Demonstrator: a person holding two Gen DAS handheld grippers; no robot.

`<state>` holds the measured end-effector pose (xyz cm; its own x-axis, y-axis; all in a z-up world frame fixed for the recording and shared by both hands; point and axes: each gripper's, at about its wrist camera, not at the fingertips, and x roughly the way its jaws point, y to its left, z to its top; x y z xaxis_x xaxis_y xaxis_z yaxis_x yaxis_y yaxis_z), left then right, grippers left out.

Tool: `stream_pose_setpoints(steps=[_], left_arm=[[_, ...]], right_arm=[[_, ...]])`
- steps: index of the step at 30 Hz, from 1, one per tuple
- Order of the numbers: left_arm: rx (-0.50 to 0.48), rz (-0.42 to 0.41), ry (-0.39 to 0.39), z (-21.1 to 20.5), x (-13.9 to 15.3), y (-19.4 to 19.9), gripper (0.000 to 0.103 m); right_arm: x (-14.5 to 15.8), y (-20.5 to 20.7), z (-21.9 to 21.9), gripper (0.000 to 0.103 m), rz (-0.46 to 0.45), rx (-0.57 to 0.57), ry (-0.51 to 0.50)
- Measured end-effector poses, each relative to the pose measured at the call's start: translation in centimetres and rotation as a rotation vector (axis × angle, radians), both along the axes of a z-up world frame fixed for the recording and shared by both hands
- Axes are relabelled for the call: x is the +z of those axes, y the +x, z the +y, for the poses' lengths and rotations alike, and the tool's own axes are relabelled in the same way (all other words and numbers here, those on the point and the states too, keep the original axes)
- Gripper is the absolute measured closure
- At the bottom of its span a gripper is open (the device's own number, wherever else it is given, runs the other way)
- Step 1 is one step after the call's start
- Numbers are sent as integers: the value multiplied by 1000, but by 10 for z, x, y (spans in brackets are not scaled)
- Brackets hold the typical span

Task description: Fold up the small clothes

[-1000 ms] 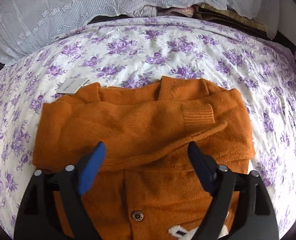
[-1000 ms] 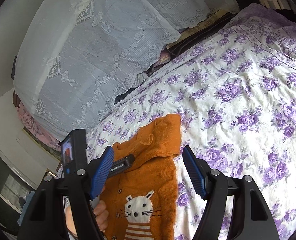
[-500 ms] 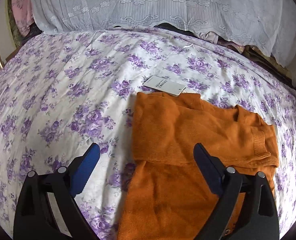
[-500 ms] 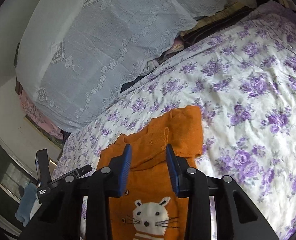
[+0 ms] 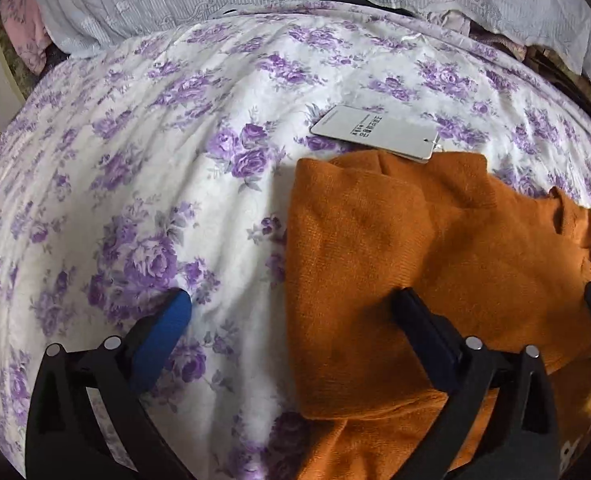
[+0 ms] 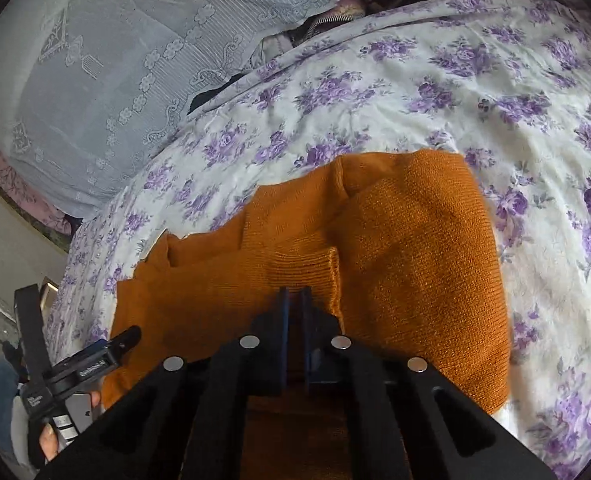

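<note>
The left gripper (image 5: 291, 302) stands wide, its jaws just opened further, astride the left edge of the folded orange knit cardigan (image 5: 435, 264), not pressing it. The cardigan lies on a soft purple-flowered bedsheet (image 5: 143, 184). A white paper tag (image 5: 373, 131) rests at its far edge. The right gripper (image 6: 294, 300) has just clenched, fingertips at the ribbed cuff (image 6: 311, 270); whether it pinches cloth, I cannot tell.

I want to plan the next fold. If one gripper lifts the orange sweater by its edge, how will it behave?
The orange sweater is probably floppy: it already lies in soft folds and would sag. Its fuzzy knit likely grips the pads rather than slipping. The paper tag at its collar may dangle.
</note>
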<state>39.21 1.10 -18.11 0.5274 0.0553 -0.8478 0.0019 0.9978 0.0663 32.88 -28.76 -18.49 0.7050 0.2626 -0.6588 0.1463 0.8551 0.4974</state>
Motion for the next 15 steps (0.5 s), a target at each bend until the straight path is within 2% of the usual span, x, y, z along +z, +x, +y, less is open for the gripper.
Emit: stream_pose_setpoints(steps=[2, 3, 5, 6, 7, 9, 11, 12, 15], left_arm=[[-8, -66, 19, -6, 15, -7, 4], [-16, -101, 0, -7, 23, -11, 4], [-39, -145, -86, -8, 39, -12, 4], [-47, -145, -124, -9, 43, -9, 4], [-56, -131, -149, -13, 44, -4, 4], [-78, -82, -172, -23, 34, 8, 4], [-79, -22, -131, -32, 10, 17, 4], [-72, 8, -103, -33, -3, 21, 4], [-54, 32, -194, -18, -6, 21, 4]], right_arm=[[9, -8, -2, 92, -34, -33, -7], [17, -11, 0, 92, -58, -36, -25], [32, -11, 9, 91, -110, -6, -40], [37, -8, 13, 86, -122, 6, -52], [40, -4, 19, 80, -127, 19, -73], [34, 6, 28, 78, -108, 29, -135], [15, 18, 30, 78, -21, 44, -176], [5, 22, 28, 78, 5, 62, -156], [12, 15, 25, 78, -17, 60, -143]])
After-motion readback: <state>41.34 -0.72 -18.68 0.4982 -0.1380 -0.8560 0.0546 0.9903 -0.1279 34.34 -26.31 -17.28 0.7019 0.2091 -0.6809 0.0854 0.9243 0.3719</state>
